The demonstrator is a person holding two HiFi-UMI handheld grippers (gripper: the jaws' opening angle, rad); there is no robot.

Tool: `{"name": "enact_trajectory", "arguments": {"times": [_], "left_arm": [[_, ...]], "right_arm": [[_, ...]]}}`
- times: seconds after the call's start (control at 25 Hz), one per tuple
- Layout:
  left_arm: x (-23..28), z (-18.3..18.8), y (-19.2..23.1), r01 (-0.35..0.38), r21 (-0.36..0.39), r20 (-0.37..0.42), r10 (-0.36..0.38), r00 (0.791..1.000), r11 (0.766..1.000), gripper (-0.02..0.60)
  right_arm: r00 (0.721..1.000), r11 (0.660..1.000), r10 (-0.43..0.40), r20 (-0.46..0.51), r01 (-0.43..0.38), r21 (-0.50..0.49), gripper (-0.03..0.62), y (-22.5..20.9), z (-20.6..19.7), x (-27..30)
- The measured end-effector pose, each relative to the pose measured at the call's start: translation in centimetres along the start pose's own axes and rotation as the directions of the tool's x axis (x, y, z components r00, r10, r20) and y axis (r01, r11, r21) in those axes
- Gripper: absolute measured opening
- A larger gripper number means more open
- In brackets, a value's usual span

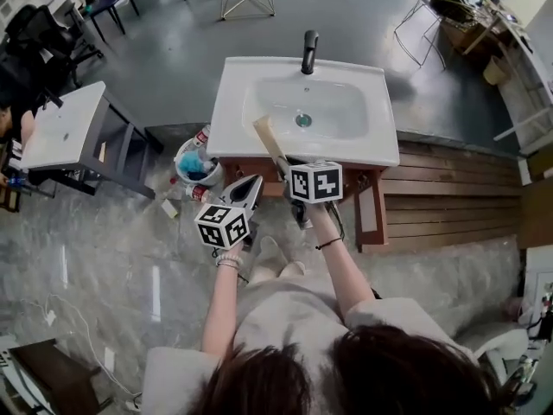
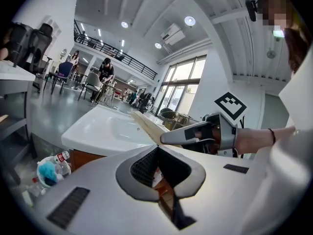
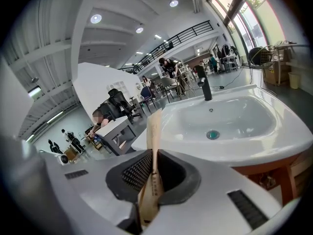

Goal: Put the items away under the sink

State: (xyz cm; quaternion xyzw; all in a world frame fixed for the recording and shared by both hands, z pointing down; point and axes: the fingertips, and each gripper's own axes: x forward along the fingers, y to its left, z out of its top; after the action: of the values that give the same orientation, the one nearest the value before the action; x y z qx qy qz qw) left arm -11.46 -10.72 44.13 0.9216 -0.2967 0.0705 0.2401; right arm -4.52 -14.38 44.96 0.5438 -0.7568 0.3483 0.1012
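Observation:
My right gripper [image 1: 289,166] is shut on a flat tan paper packet [image 1: 269,140] that sticks up slantwise over the front rim of the white sink [image 1: 235,102]. In the right gripper view the packet [image 3: 154,131] stands between the ribbed pads [image 3: 138,173]. My left gripper [image 1: 251,182] hangs just left of it, in front of the wooden cabinet [image 1: 371,207] under the sink, jaws together with nothing in them. The left gripper view shows the right gripper [image 2: 168,138] and the packet [image 2: 145,125] beside the basin. A white tub [image 1: 195,164] with a blue cloth and bottles stands on the floor left of the cabinet.
A black faucet [image 1: 309,51] stands at the sink's back. Plastic bottles [image 1: 198,193] lie by the tub. A second white-topped stand [image 1: 65,128] is further left. A wooden slatted platform [image 1: 458,199] runs along the right. Chairs and people are far back.

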Motion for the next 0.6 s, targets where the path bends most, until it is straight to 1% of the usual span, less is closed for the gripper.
{"name": "enact_trajectory", "arguments": {"times": [0.2,0.36,0.6], "left_arm": [[-0.8,-0.9,-2.4,0.019,0.021,-0.007,-0.019,1.000,1.000,0.002],[-1.9,-1.8,-3.8,0.025,0.032,-0.017,-0.025,1.000,0.999,0.002],[-3.3,-4.2,-4.5,0.026,0.015,-0.054,-0.026,0.998,1.000,0.002]], "right_arm": [[1.000,1.000,0.010,0.001,-0.010,0.011,0.044,0.3,-2.0,-2.1],[1.000,1.000,0.013,0.004,-0.013,-0.008,0.044,1.1,-3.2,-3.5],[0.999,0.999,0.042,-0.023,-0.042,0.008,0.044,2.4,-6.2,-4.1]]}}
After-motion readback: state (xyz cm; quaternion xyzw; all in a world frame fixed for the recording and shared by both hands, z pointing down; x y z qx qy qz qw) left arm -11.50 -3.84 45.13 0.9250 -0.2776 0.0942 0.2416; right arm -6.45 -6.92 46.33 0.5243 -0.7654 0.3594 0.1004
